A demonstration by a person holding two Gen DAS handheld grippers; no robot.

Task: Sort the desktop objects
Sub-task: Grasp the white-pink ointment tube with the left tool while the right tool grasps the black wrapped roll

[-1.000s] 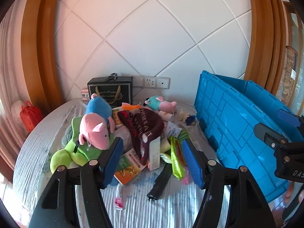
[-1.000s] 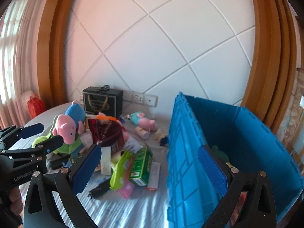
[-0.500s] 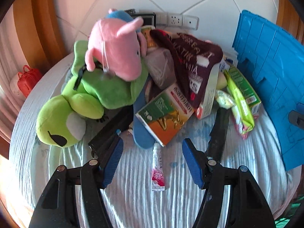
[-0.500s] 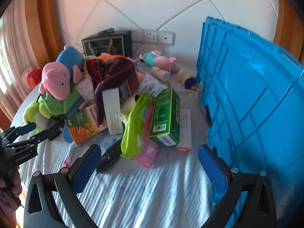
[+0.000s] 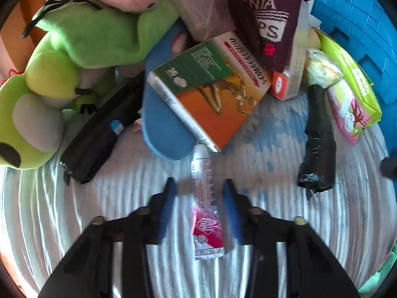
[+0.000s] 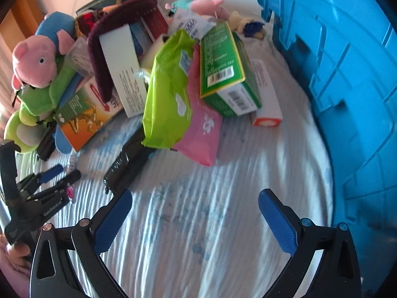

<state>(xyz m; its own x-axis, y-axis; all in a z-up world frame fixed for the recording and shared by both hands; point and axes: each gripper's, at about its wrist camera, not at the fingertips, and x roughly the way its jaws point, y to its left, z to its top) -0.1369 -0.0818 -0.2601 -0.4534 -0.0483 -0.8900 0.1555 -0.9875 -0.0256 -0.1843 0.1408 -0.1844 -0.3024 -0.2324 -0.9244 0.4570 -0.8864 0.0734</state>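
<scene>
Tube: little tube (image 5: 206, 198), light and squishy; grab its middle.
Left gripper (image 5: 199, 193): spread around it.
Right gripper (image 6: 194, 213): spread, holding nothing.

You have a small white tube (image 5: 206, 201) with a pink-red label lying flat on the striped cloth, its cap end touching the near corner of the green-and-orange box (image 5: 211, 92), its crimped end pointing away from the box toward you.

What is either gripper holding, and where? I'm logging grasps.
Nothing yet. The left gripper straddles the ointment tube mid-body, jaws apart; the right gripper is open.
</scene>
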